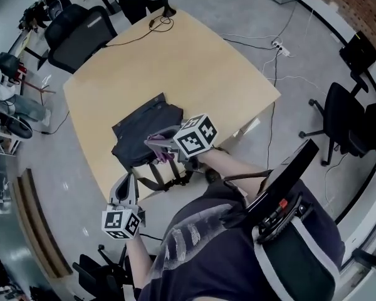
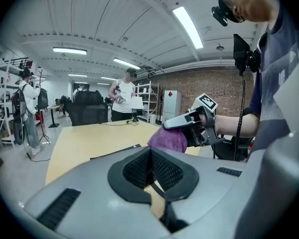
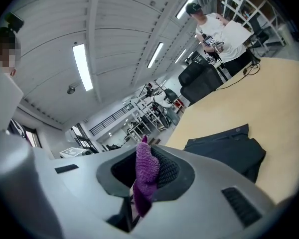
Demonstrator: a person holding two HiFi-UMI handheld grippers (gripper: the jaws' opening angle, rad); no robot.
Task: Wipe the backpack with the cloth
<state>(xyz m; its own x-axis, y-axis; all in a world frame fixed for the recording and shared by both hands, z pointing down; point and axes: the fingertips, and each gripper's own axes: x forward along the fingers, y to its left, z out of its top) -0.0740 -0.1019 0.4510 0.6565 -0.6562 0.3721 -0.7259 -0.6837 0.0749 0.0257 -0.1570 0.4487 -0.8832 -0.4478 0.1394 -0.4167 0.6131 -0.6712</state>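
Jaws of the left gripper (image 2: 150, 158) sit pressed together, nothing between them, at the table's (image 1: 194, 61) near edge. Beyond, the right gripper (image 1: 153, 143) pinches the purple cloth (image 3: 145, 176) over the dark backpack (image 1: 141, 130), lying flat by that edge.

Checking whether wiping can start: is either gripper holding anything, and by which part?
The right gripper clamps the purple cloth at a bunched fold, its tip sticking out. The left gripper is shut on nothing.
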